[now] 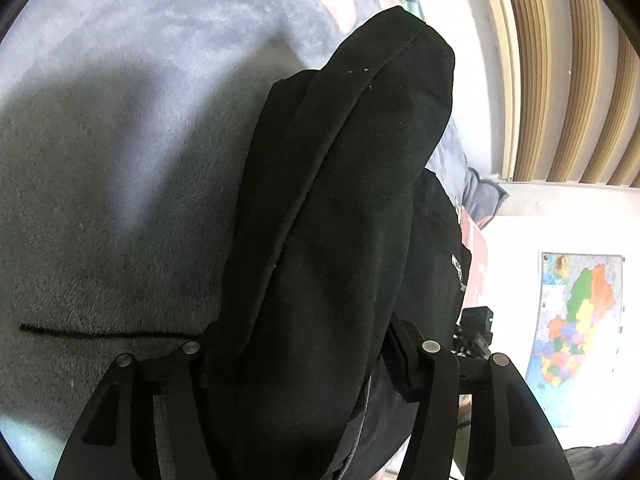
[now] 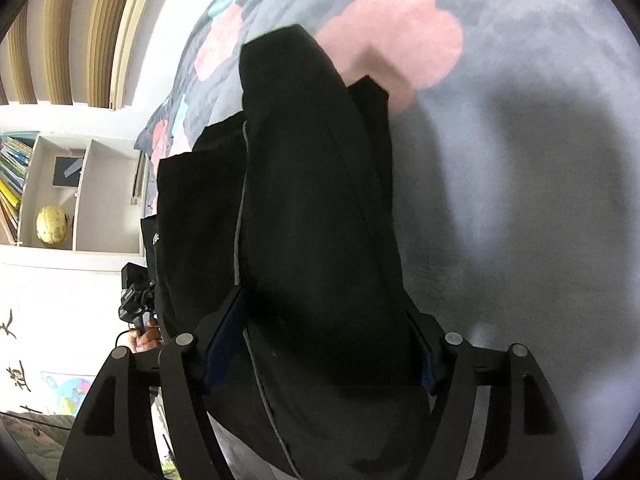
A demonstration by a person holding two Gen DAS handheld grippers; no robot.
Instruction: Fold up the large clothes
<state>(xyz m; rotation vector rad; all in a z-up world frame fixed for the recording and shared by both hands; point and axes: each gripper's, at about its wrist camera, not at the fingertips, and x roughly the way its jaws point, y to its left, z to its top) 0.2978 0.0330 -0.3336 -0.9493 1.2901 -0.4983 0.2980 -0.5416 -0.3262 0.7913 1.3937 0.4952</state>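
A large black garment [image 1: 332, 208] hangs bunched between the fingers of my left gripper [image 1: 300, 360], which is shut on it above a grey fleece blanket [image 1: 112, 168]. In the right wrist view the same black garment [image 2: 316, 216], with a thin grey trim line, fills the gap of my right gripper [image 2: 320, 348], which is shut on it. White lettering shows on a lower fold in the left wrist view [image 1: 460, 272]. The other gripper shows small at the garment's far side in each view [image 1: 476, 332] [image 2: 136, 300].
The blanket [image 2: 520, 160] has pink [image 2: 400, 36] and teal patches. A wall map [image 1: 576, 336] hangs at the right in the left wrist view. A white shelf with books and a globe [image 2: 52, 224] stands at the left in the right wrist view. Slatted wood panelling [image 1: 568, 80] lies beyond.
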